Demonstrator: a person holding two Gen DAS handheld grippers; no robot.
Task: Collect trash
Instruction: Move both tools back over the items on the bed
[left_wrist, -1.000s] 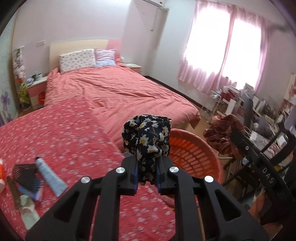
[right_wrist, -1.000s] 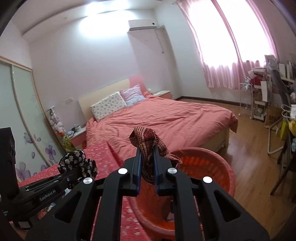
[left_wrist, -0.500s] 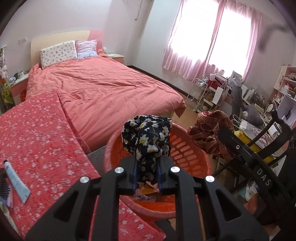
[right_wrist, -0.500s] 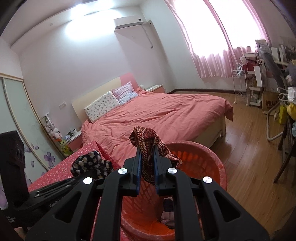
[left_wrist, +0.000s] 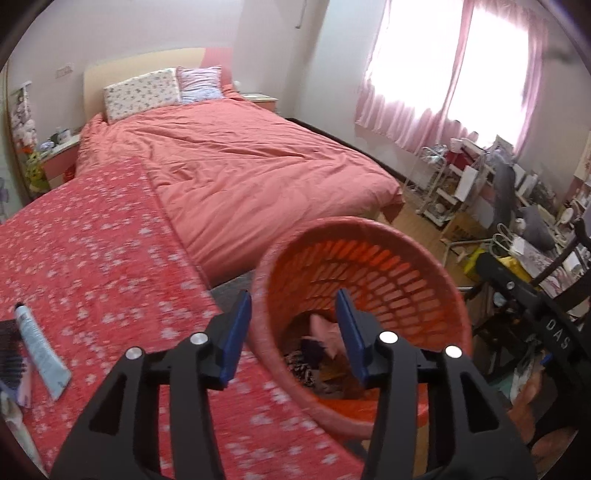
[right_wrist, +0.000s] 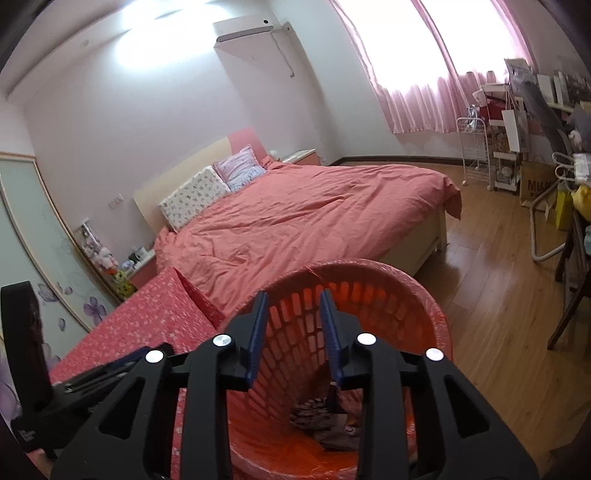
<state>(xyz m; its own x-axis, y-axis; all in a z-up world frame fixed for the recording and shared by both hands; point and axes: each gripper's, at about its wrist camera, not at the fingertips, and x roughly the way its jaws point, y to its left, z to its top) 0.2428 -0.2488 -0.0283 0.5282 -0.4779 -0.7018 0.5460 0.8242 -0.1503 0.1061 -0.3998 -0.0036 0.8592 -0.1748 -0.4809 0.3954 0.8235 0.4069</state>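
Far left in the left wrist view, a soft pale-blue tube (left_wrist: 42, 354) lies flat on the red flower-print table cloth (left_wrist: 92, 251), and the left gripper (left_wrist: 293, 332) at lower centre has its blue-padded jaws spread wide, holding nothing, straddling the near rim of the round orange lattice-walled plastic basket (left_wrist: 388, 266). Crumpled cloth scraps (left_wrist: 314, 354) sit bunched at the basket's bottom. In the right wrist view the right gripper (right_wrist: 293, 332), lower centre, is likewise released and empty above the same basket (right_wrist: 413, 295), crumpled cloth (right_wrist: 325, 421) low inside.
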